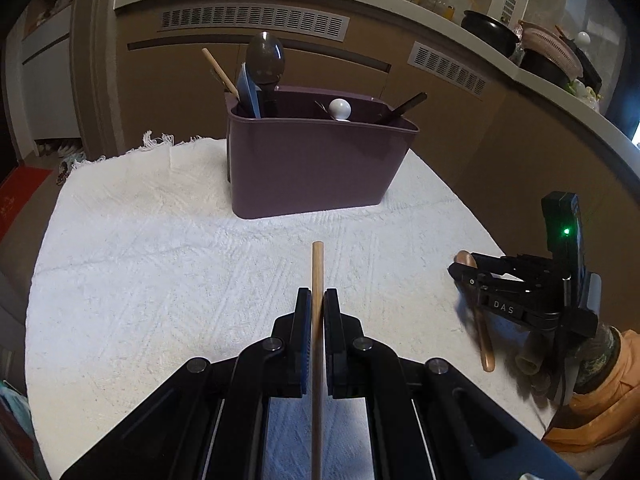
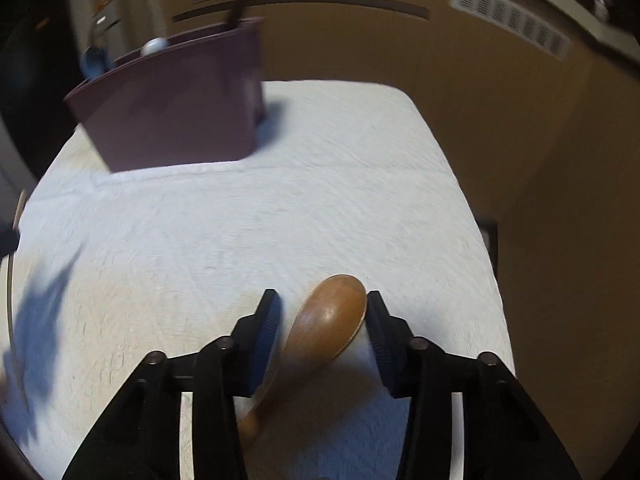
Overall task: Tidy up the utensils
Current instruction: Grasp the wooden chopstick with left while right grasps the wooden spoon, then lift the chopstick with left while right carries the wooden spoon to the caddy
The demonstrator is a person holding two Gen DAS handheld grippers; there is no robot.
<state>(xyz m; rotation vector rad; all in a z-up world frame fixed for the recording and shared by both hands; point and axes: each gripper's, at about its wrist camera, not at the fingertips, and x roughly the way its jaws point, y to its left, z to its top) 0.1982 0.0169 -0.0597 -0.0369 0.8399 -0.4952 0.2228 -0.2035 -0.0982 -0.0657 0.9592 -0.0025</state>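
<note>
Left gripper (image 1: 317, 300): black two-finger tool filling the bottom of the left wrist view, its jaws pressing tight on a thin round pale wooden chopstick (image 1: 317, 280).
Chopstick: running straight up between the pads, its blunt tip sticking out past the fingertips above the cloth, pointing toward the holder.
Right gripper (image 2: 322, 312): black two-finger tool, jaws standing partly open and straddling the bowl of a brown wooden spoon (image 2: 332, 316). One pad is sitting against the bowl's edge; the other is showing a gap, so no firm grip is visible. This view is blurring with motion.
Wooden spoon: lying between the right jaws near the cloth's right edge, bowl pointing away, handle trailing back under the gripper.
Hand (image 1: 576, 356): wearing an orange sleeve, holding the right gripper at the far right of the left wrist view.
White textured cloth (image 1: 160, 260): covering the table, fringe showing at its far left corner.
Mauve plastic utensil holder (image 1: 316, 164): standing upright at the far end of the cloth, well apart from both grippers. Inside it, a dark ladle (image 1: 265, 60), a blue utensil, a wooden stick, a white ball-ended piece (image 1: 340, 109) and a dark handle are leaning.
Background: brown cabinets with vent grilles and a pale counter carrying pots.
</note>
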